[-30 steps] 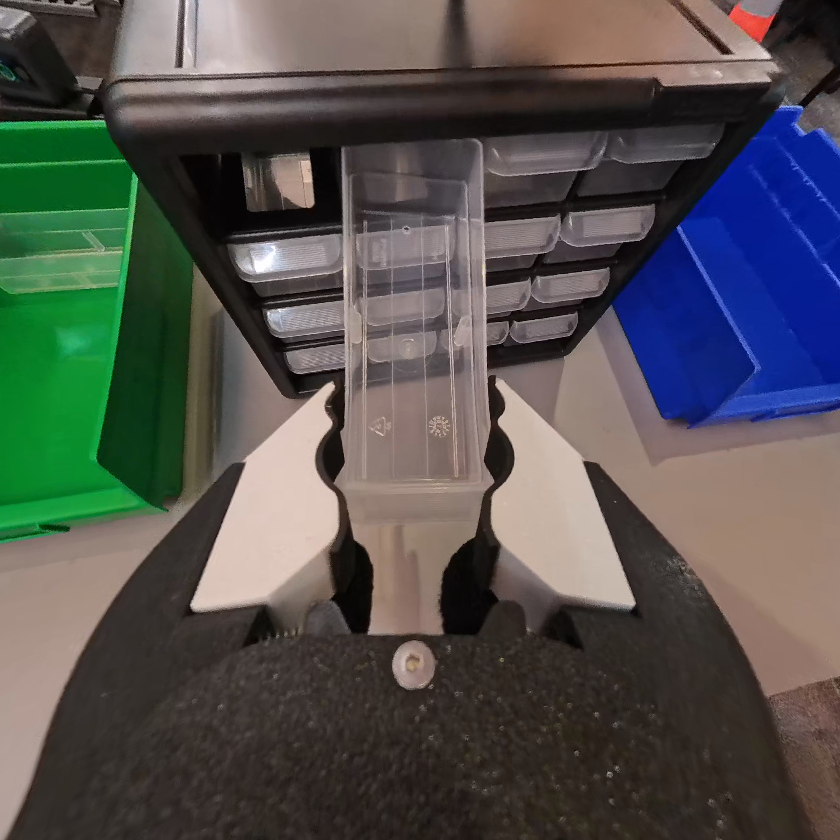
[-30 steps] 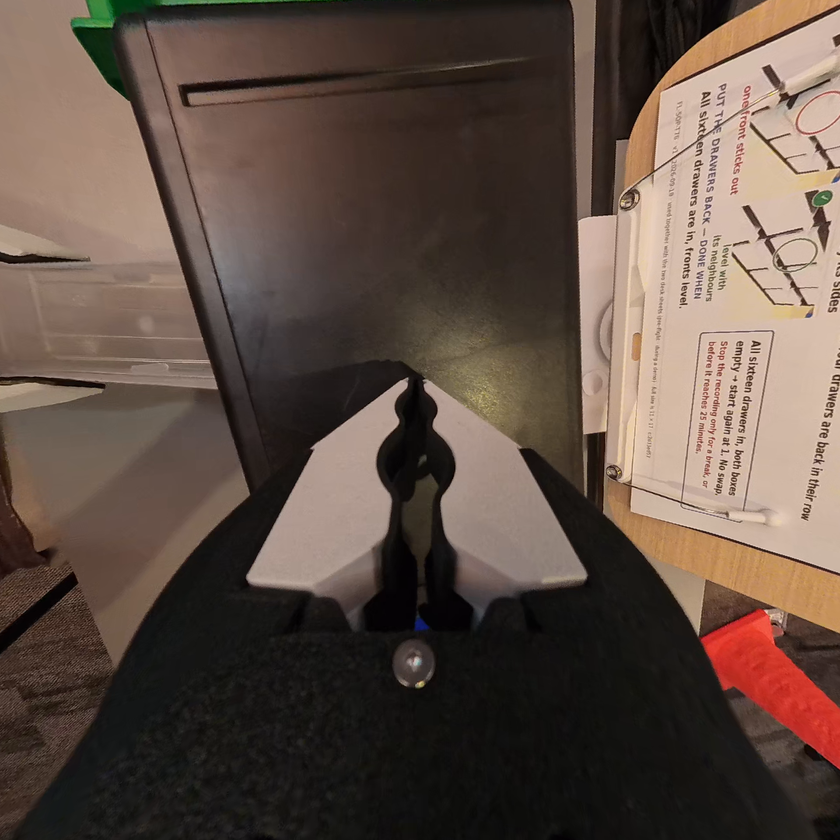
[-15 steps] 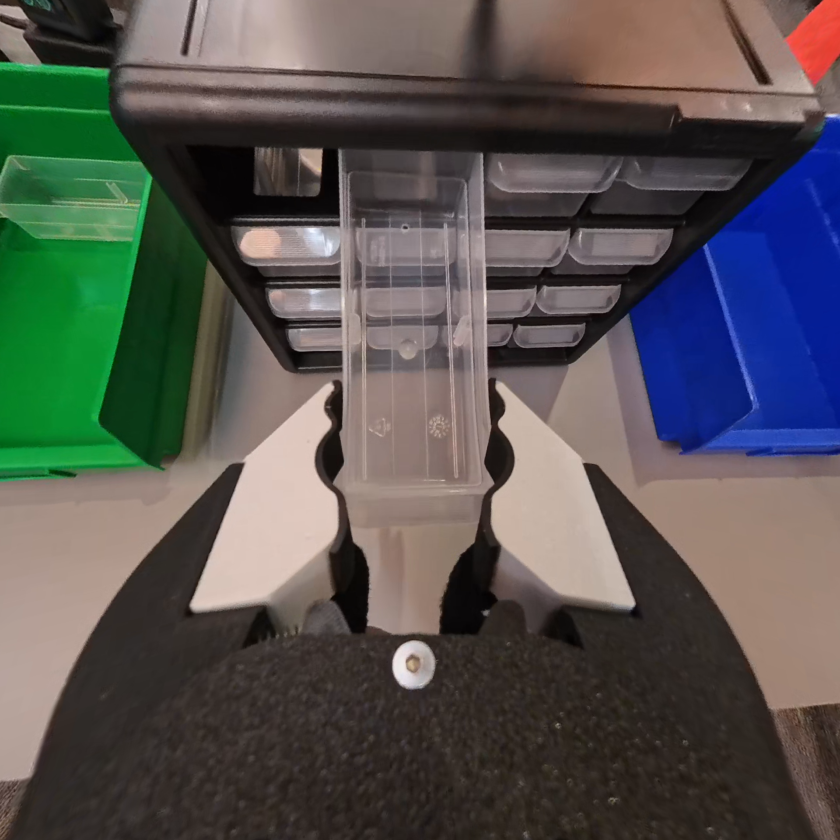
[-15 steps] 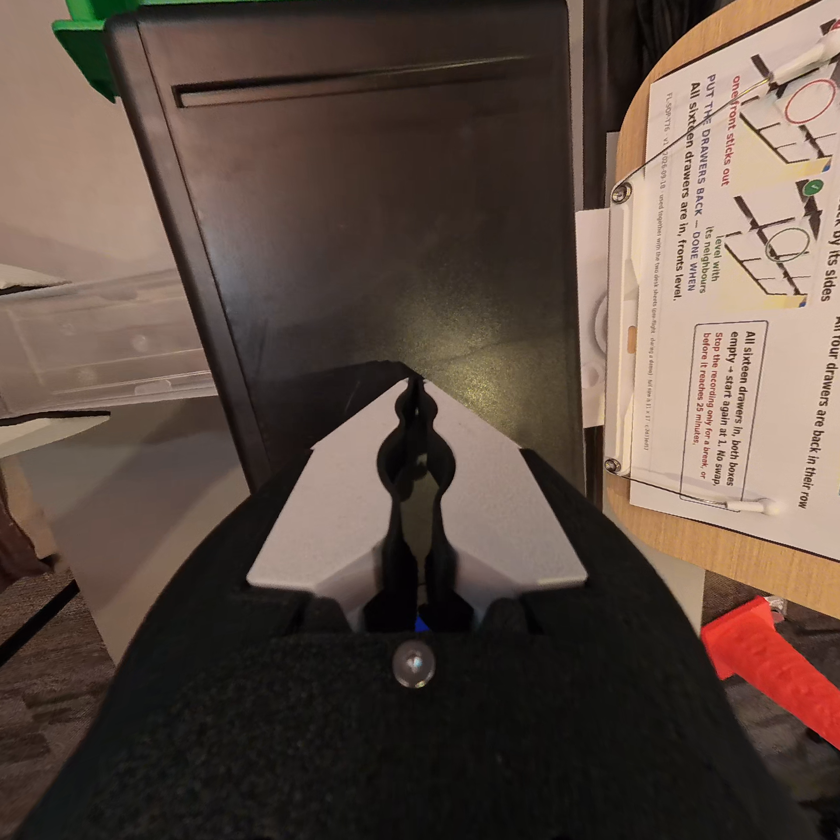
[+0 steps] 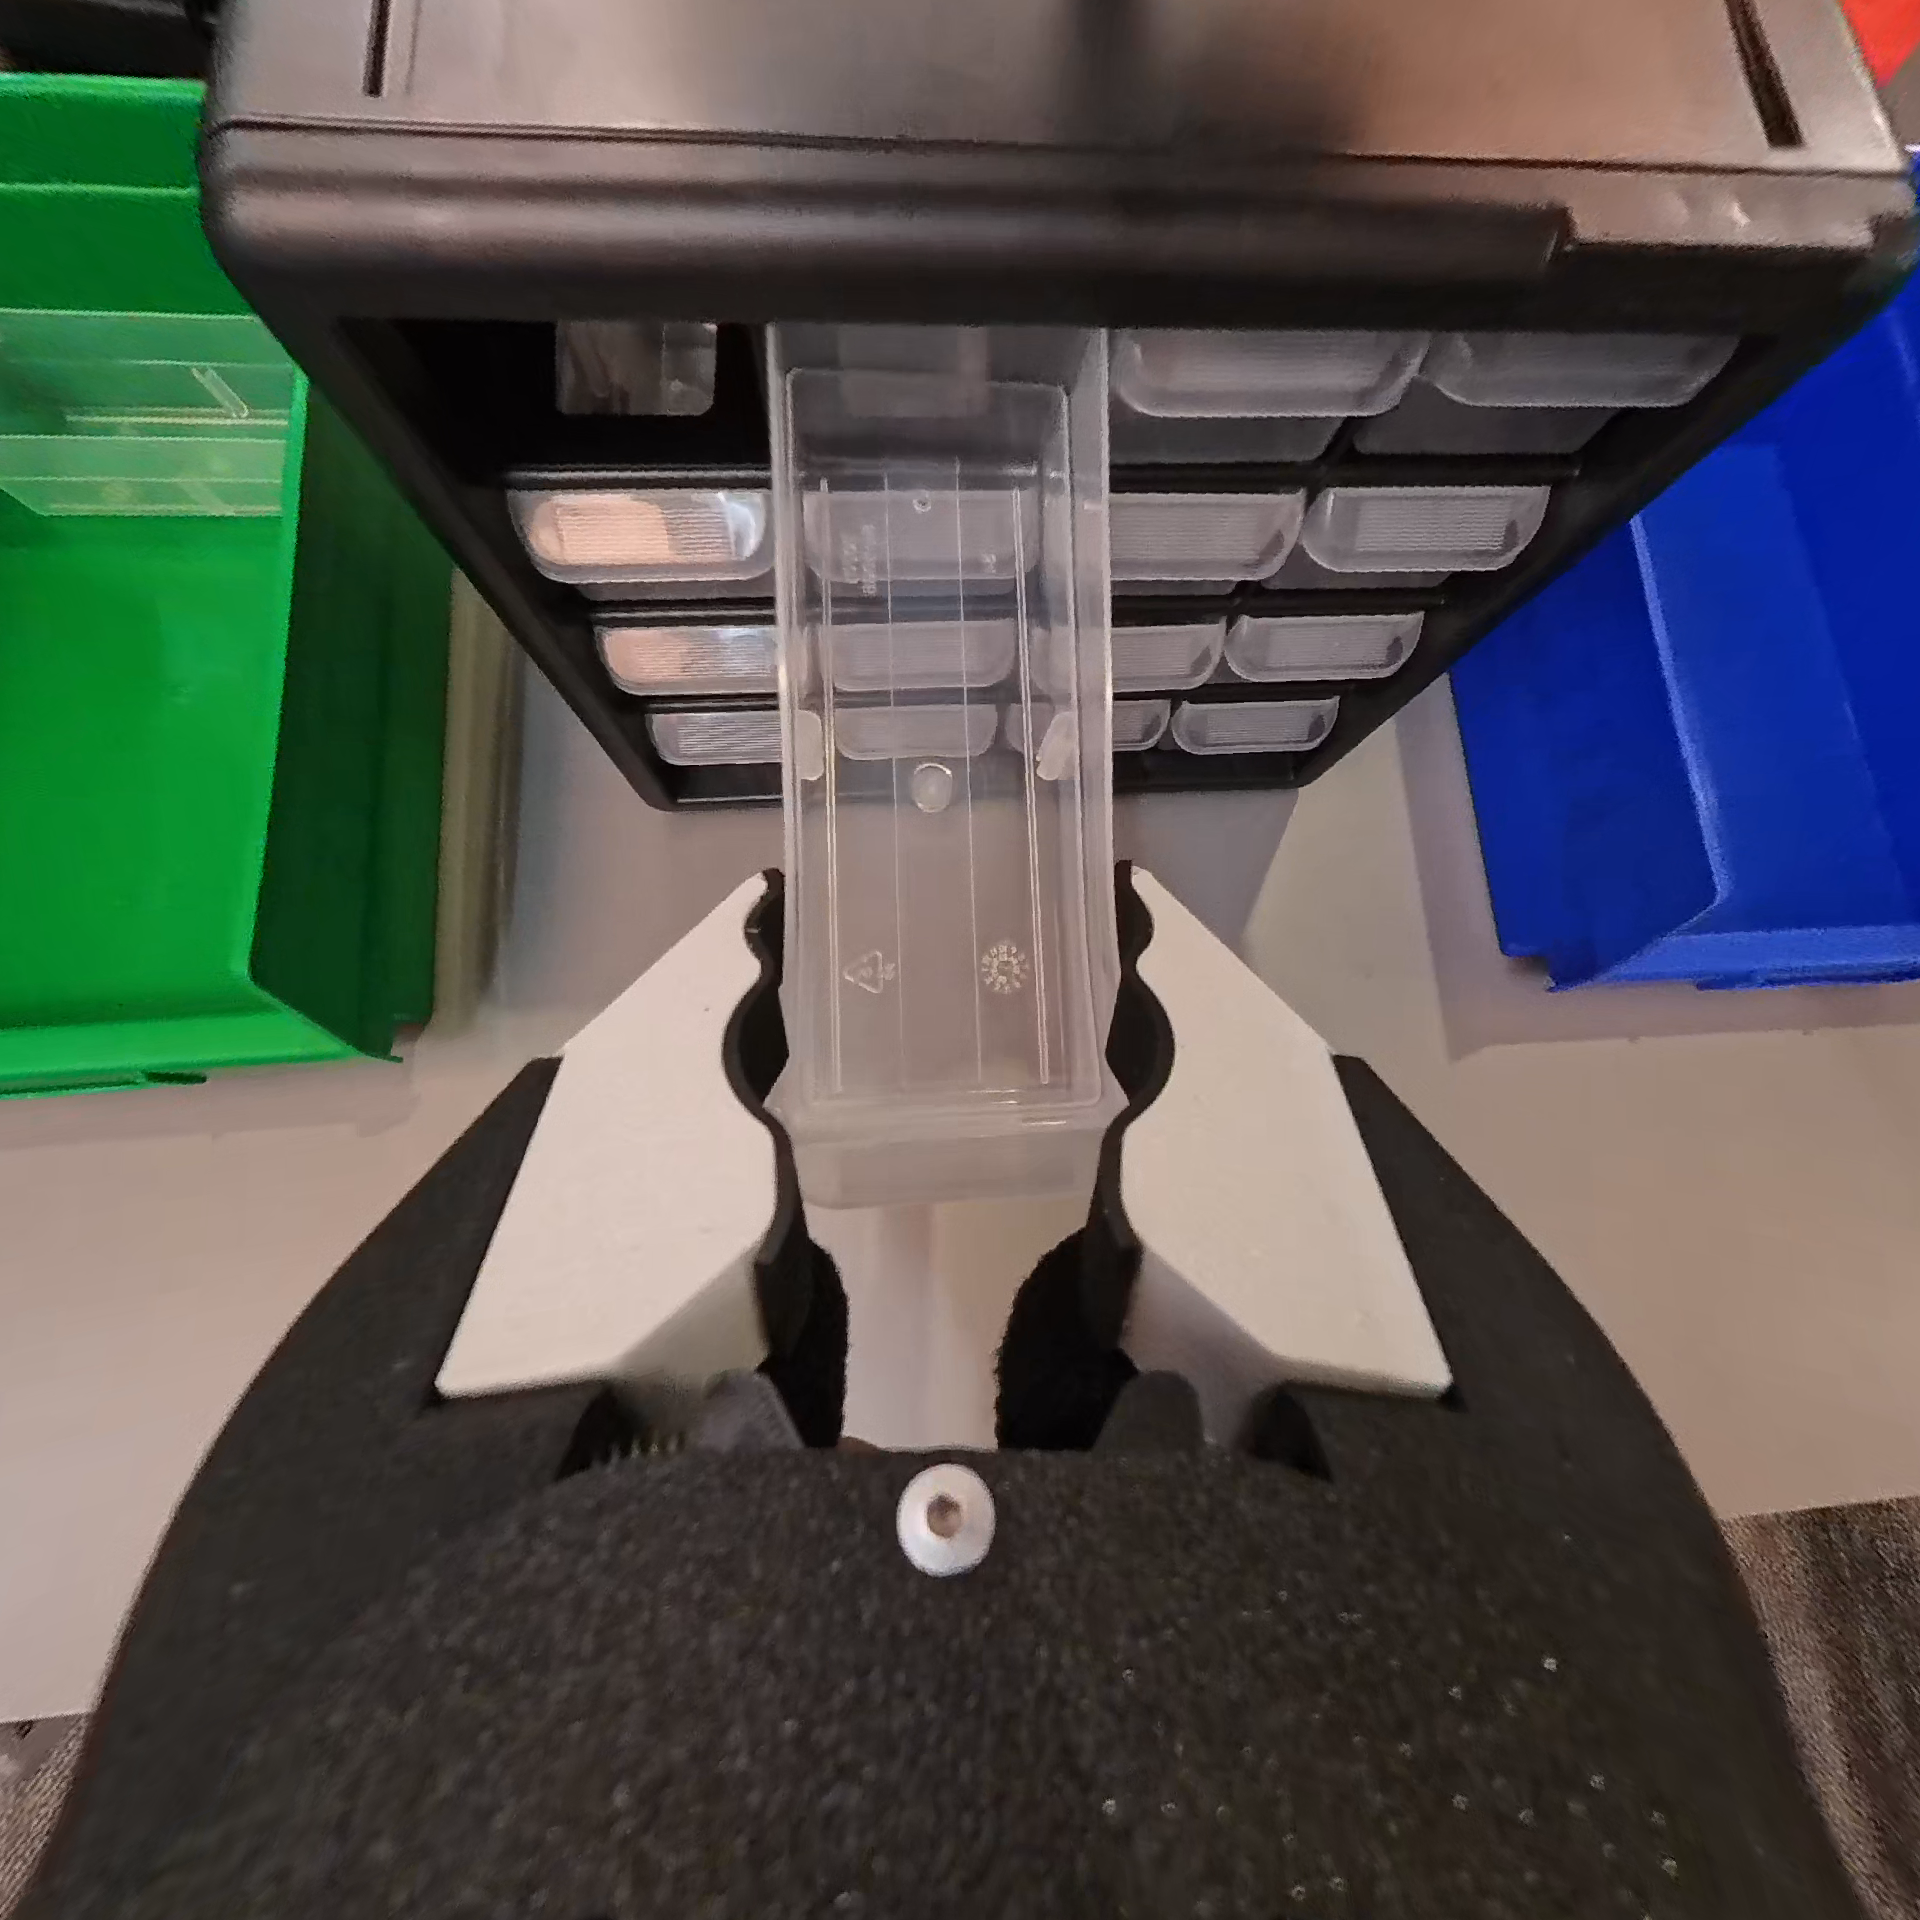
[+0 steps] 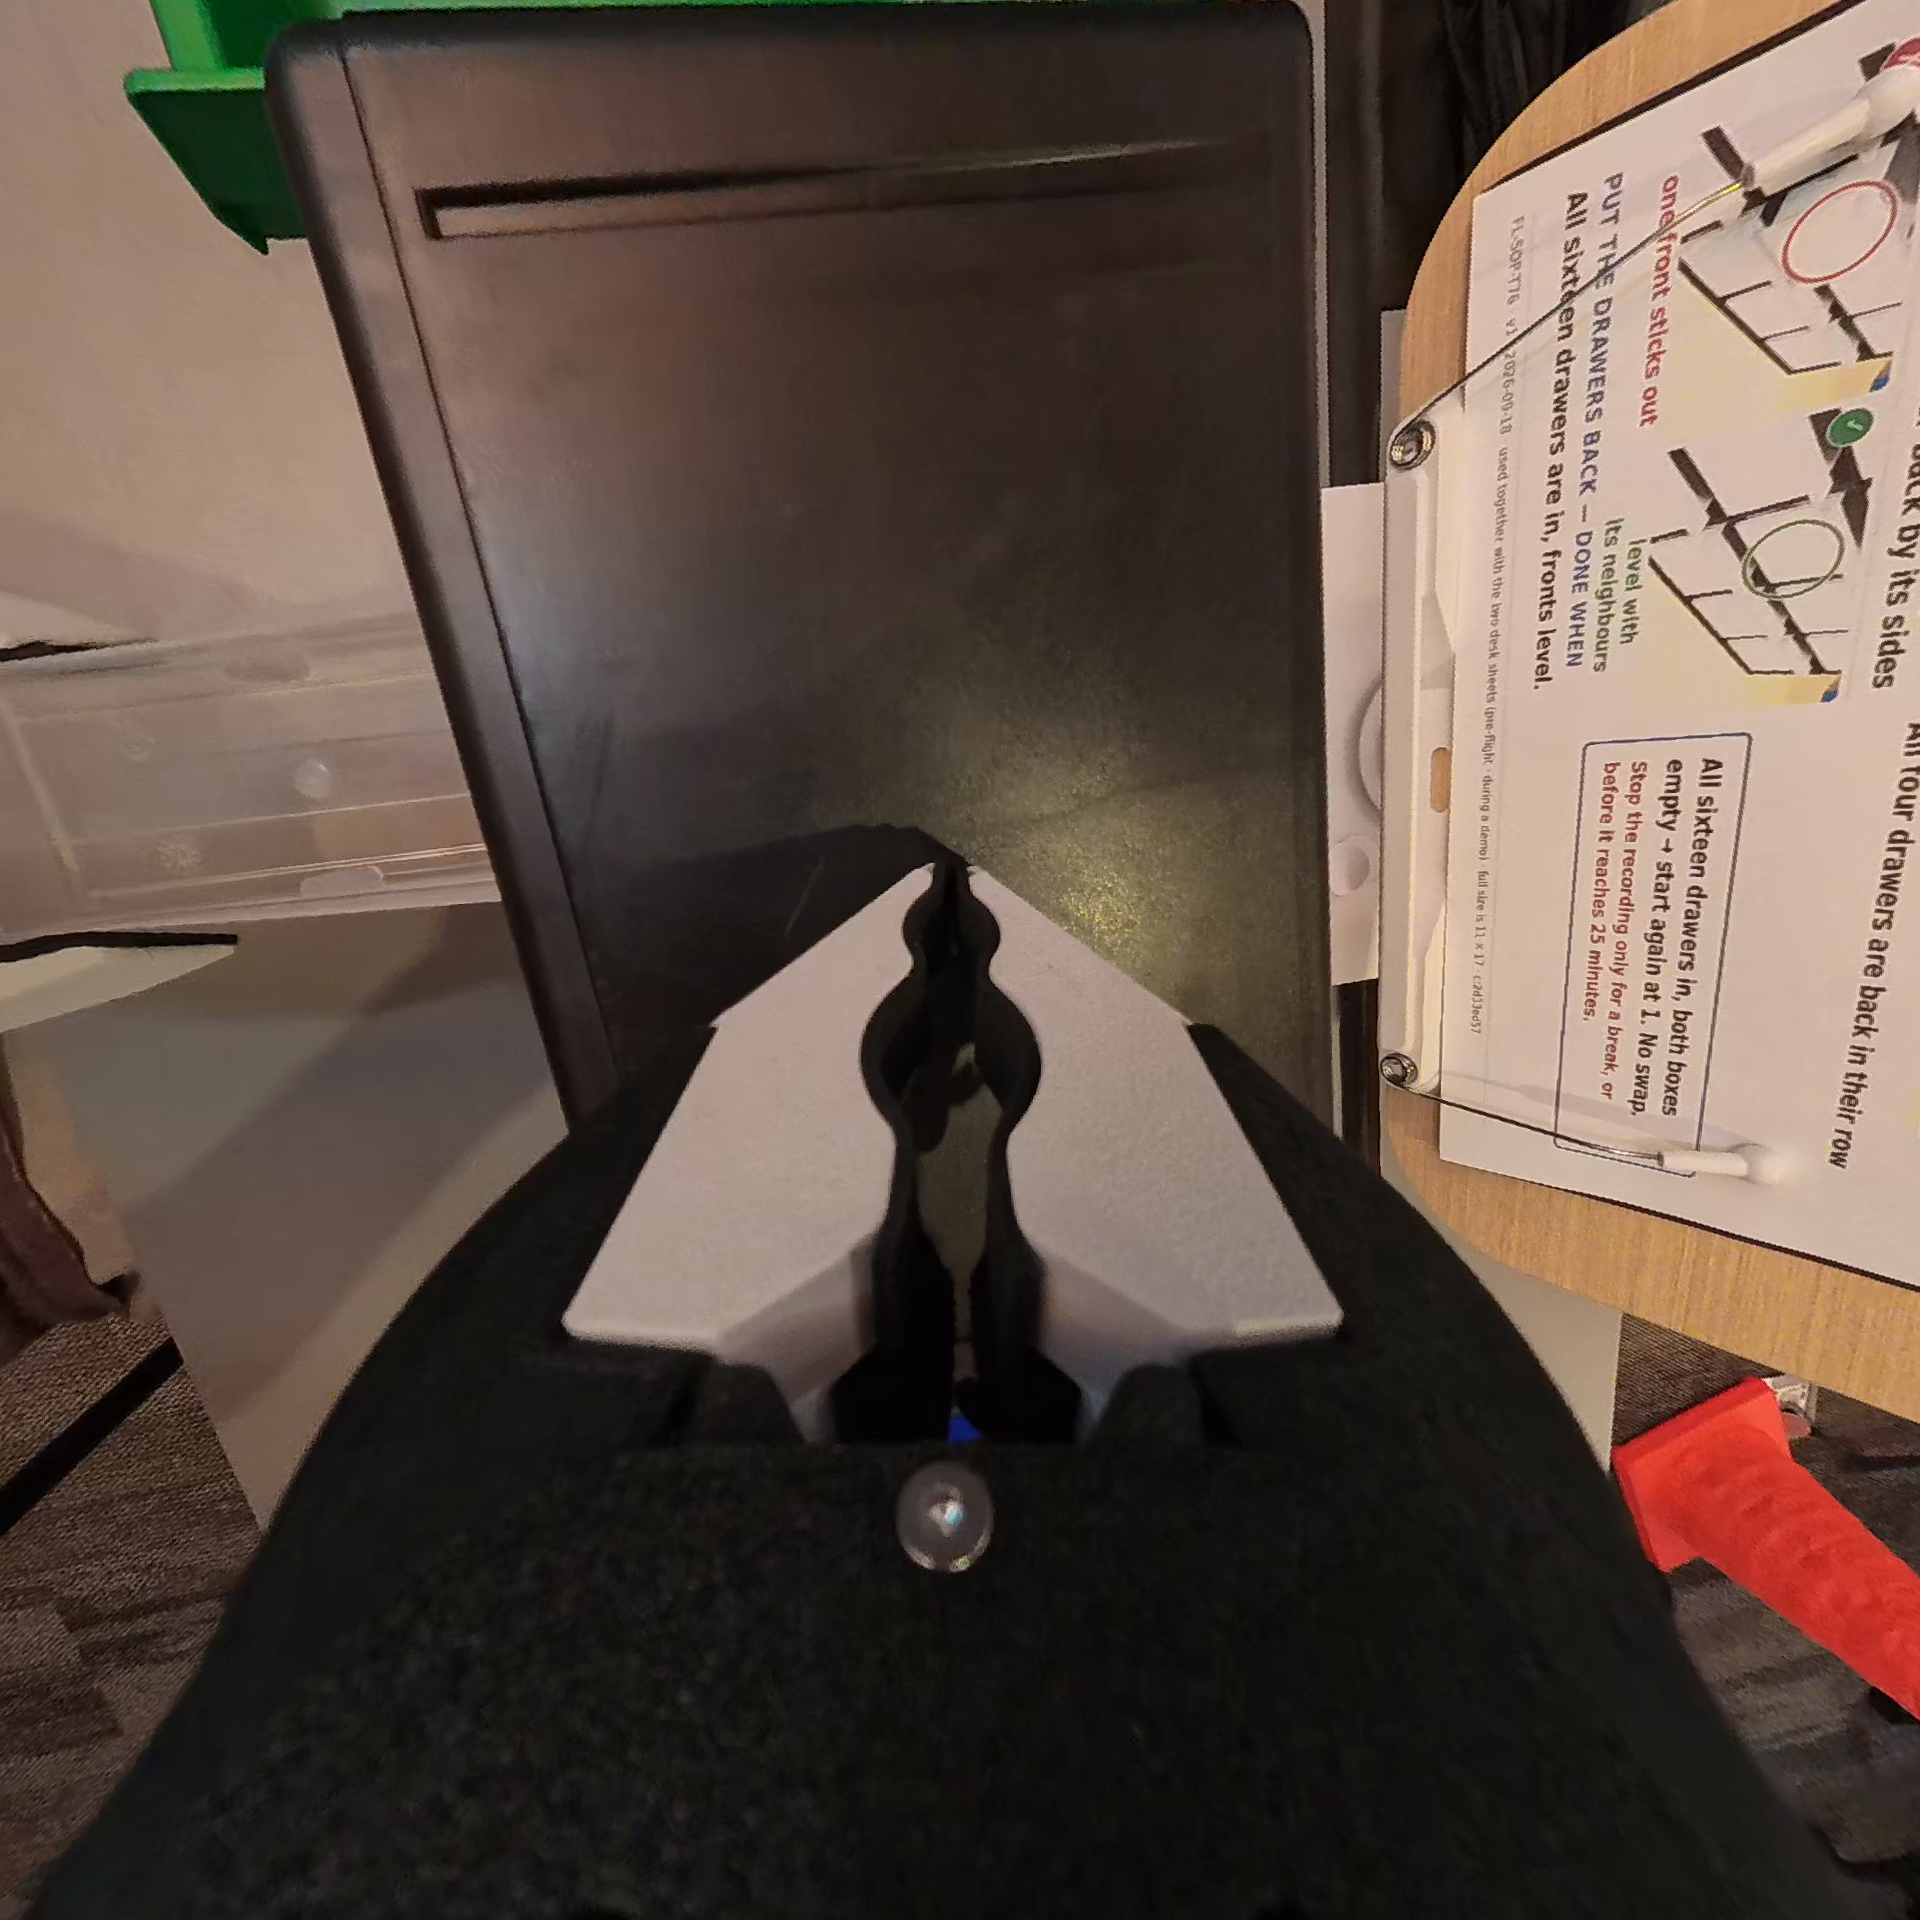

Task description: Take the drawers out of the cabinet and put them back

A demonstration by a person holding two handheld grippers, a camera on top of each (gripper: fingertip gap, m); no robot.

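Observation:
The black cabinet (image 5: 935, 197) stands ahead with rows of clear drawers. My left gripper (image 5: 948, 883) is shut on a clear empty drawer (image 5: 940, 935), gripping it by its two sides. The drawer's far end reaches the mouth of the second slot in the top row. The top left slot (image 5: 468, 395) shows no drawer front. My right gripper (image 6: 951, 868) is shut and empty, with its tips at the cabinet's black side panel (image 6: 831, 468). The held drawer also shows in the right wrist view (image 6: 239, 769), at the left.
A green bin (image 5: 135, 779) left of the cabinet holds another clear drawer (image 5: 145, 436). A blue bin (image 5: 1714, 779) stands on the right. In the right wrist view a wooden board (image 6: 1507, 1247) bears a printed sheet (image 6: 1714, 623), with a red object (image 6: 1766, 1507) below it.
My left gripper has squared up to the cabinet front and come closer, bringing the drawer's far end to the top row slot. My right gripper has stayed shut at the side panel.

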